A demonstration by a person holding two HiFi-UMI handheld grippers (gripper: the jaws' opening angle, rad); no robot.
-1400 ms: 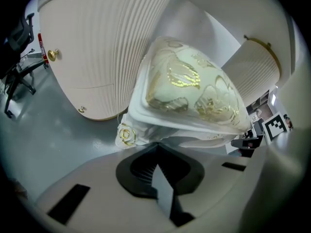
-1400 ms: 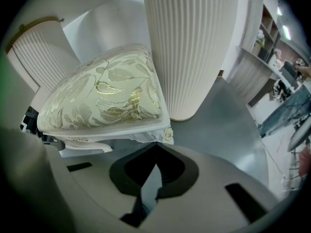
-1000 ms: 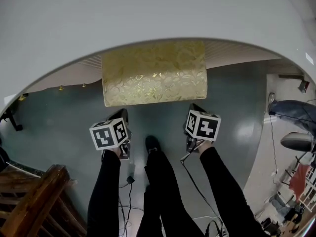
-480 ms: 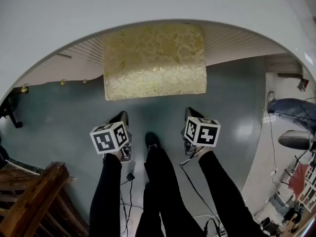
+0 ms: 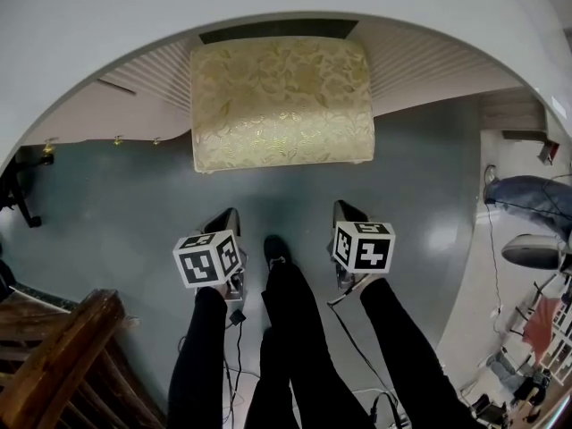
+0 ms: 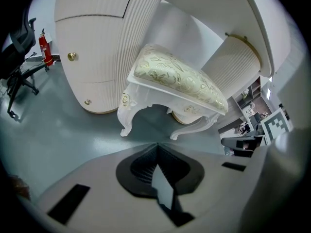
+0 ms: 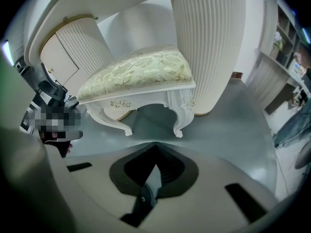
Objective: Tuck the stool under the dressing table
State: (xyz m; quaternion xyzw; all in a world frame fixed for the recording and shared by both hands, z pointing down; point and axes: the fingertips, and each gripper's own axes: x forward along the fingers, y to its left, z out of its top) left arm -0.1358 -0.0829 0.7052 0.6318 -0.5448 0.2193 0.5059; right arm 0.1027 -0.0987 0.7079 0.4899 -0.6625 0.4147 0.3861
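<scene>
The stool (image 5: 281,101), white carved legs under a gold-patterned cushion, stands on the grey floor in the knee gap of the white dressing table (image 5: 268,7), its back edge under the tabletop. In the left gripper view the stool (image 6: 177,81) sits between two ribbed pedestals; the right gripper view shows the same stool (image 7: 138,72) from the other corner. My left gripper (image 5: 225,223) and right gripper (image 5: 347,213) hang side by side short of the stool's front edge, with bare floor between. Both are shut on nothing: left gripper (image 6: 156,147), right gripper (image 7: 154,147).
The person's legs and shoe (image 5: 277,262) are between the grippers. A wooden piece of furniture (image 5: 63,356) is at the lower left, an office chair base (image 5: 18,195) at the left, cables (image 5: 357,347) trail on the floor, and clutter (image 5: 536,257) lines the right. A fire extinguisher (image 6: 44,47) stands by the left pedestal.
Both grippers have drawn back from the stool's front edge toward the person, so a strip of floor now lies between them and it. More of the cushion shows in view.
</scene>
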